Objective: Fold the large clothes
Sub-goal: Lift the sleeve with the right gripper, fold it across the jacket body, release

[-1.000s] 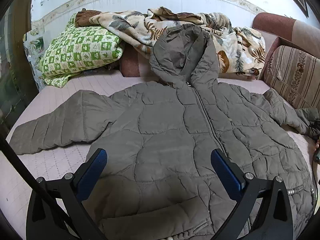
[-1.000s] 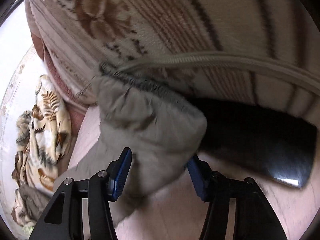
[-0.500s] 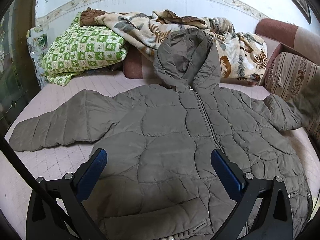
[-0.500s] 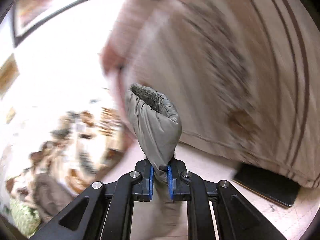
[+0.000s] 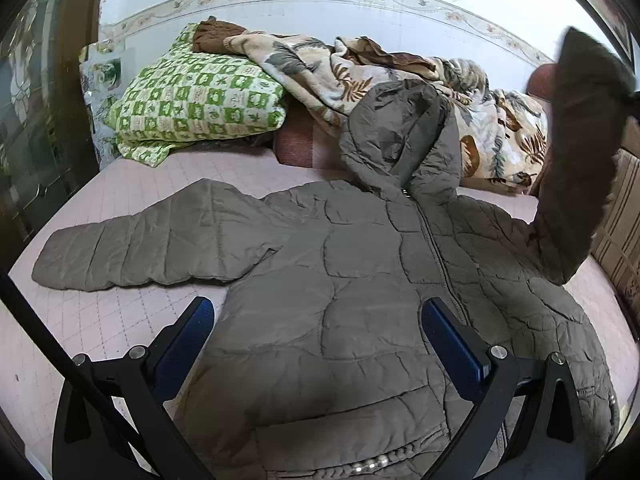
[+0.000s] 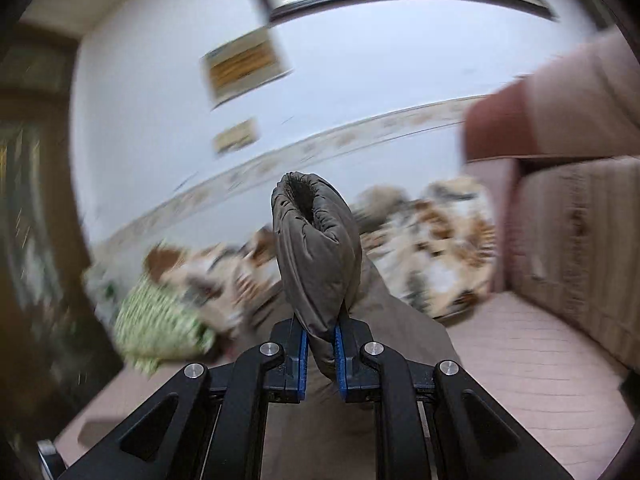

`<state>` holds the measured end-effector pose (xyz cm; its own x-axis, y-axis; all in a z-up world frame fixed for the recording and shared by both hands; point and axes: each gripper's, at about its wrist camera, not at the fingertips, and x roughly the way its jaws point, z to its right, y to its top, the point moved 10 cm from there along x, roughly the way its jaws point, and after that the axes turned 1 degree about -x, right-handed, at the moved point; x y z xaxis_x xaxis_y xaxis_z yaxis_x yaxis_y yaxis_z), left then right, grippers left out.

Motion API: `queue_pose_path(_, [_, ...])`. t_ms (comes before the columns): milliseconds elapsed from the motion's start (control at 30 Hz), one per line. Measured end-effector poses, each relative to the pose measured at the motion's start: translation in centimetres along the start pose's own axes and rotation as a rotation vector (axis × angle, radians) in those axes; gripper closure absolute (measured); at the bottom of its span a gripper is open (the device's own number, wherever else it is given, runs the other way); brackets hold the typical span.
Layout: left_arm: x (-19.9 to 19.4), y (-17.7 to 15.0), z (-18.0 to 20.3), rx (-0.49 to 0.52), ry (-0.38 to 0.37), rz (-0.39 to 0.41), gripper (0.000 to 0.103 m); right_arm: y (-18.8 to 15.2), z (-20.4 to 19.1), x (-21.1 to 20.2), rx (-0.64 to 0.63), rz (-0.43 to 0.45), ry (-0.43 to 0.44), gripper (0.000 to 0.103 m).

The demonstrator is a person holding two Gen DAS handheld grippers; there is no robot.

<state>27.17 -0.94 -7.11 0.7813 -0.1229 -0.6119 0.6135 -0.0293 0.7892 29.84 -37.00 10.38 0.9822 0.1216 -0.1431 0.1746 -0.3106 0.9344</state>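
Right wrist view: the right gripper (image 6: 319,350), jaws just clamped on the jacket's (image 5: 340,300) cuff (image 6: 314,240), had lifted the sleeve for folding; left gripper (image 5: 316,336) stayed open.

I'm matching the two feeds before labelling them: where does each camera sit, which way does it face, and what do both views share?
Left wrist: on the open left gripper, angled down over the jacket spread on the bed, facing the pillow and wall.
Right wrist: on the right gripper, nearly level, facing the wall; shut on the sleeve cuff.
Shared: the jacket's raised sleeve, pillow, leaf-print blanket.
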Motion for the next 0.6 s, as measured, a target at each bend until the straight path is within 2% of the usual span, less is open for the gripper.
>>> queue_pose_path(100, [0.1, -0.1, -0.5, -0.016, 0.001, -0.012, 0.000, -4.6, -4.1, 3.3, -0.064, -0.100, 0.054, 0.091])
queue_pose_path(300, [0.3, 0.0, -1.4, -0.050, 0.015, -0.020, 0.000, -16.5, -10.2, 8.2, -0.234, -0.339, 0.128, 0.091])
queue_pose_path(400, [0.5, -0.1, -1.6, -0.066, 0.010, -0.035, 0.000, -22.2, -11.3, 9.6, -0.307, -0.445, 0.138, 0.091])
queue_pose_path(500, [0.8, -0.2, -1.9, -0.071, 0.016, -0.042, 0.000, -26.2, -11.7, 10.9, -0.336, -0.526, 0.138, 0.091])
queue_pose_path(533, [0.9, -0.2, -1.9, -0.077, 0.013, -0.049, 0.000, -27.1, -11.8, 11.2, -0.348, -0.542, 0.136, 0.090])
queue_pose_path(600, [1.2, 0.1, -2.0, -0.088, 0.010, -0.053, 0.000, -28.8, -11.5, 11.9, -0.346, -0.608, 0.151, 0.080])
